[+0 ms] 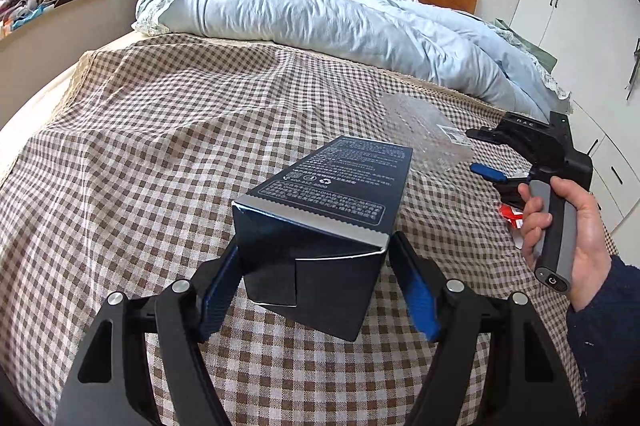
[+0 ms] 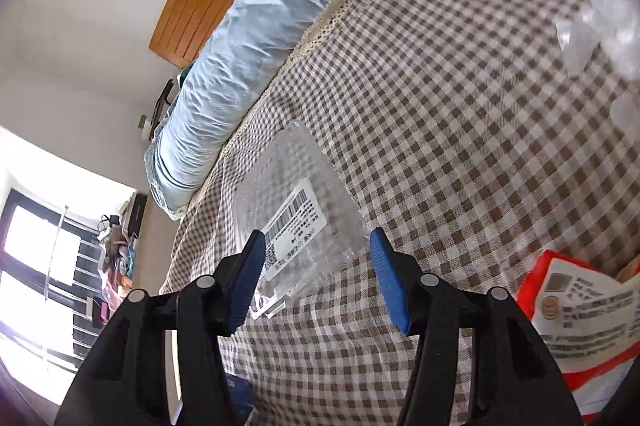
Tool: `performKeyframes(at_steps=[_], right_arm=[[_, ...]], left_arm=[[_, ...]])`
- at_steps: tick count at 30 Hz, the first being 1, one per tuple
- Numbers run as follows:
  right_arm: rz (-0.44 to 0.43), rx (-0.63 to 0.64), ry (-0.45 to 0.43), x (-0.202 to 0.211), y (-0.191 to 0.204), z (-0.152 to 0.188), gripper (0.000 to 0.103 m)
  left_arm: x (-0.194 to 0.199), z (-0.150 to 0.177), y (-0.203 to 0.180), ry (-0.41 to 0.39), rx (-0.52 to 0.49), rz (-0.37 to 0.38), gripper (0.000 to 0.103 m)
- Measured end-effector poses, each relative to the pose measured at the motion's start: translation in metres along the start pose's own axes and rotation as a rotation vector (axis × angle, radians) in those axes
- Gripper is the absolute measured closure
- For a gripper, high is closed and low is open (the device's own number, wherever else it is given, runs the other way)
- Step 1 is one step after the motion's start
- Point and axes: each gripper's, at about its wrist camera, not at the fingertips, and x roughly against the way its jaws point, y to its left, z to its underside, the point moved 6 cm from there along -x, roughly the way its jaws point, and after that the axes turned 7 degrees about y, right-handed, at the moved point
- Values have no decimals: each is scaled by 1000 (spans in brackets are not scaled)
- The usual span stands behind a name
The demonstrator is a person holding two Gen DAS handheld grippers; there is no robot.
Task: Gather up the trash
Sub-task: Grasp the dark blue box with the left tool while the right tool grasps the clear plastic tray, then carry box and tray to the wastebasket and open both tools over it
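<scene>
Daylight fills the room, soft and even, coming from the bright window [image 2: 40,266], which is blown out to pure white in the right wrist view. The checked brown-and-white bedspread [image 1: 160,145] is evenly lit, with only faint shadows. The dark blue printed carton [image 1: 328,193] shows a pale sheen on its top. Both views bulge strongly, dark at the corners. The clear plastic pieces [image 2: 600,5] near the bed's edge look smeared and soft.

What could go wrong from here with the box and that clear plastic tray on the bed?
The left hand-held gripper holds the dark box only by its near end, so it could tip or slip out. The clear plastic tray looks thin and may buckle or skid between the right hand-held gripper's open fingers. The soft checked cover may bunch.
</scene>
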Motion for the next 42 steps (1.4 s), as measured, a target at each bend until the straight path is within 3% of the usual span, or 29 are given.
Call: performKeyframes(at_steps=[1, 3, 8, 14, 19, 26, 33, 37, 42], right_arm=[[-7, -17, 0, -2, -3, -1, 50], [-42, 0, -1, -4, 0, -1, 67], [-31, 132, -42, 17, 32, 5, 81], [112, 446, -124, 85, 69, 27, 83], [178, 552, -201, 181, 51, 57, 83], [247, 536, -364, 355, -31, 115, 83], [421, 445, -508, 518, -143, 200, 83], [562, 354, -547, 575, -211, 257, 83], [693, 229, -523, 600, -289, 320, 82]], left_arm=[[-1, 0, 0, 1, -4, -3, 33], [-1, 1, -2, 3, -7, -6, 33], [-3, 2, -3, -1, -17, -24, 33], [4, 3, -12, -12, -49, -72, 33], [21, 13, -45, -26, -121, -77, 34], [76, 39, -144, -64, -268, 23, 38], [122, 85, -277, -89, -498, 170, 41], [152, 117, -346, -96, -601, 257, 41], [178, 165, -437, -86, -730, 368, 41]])
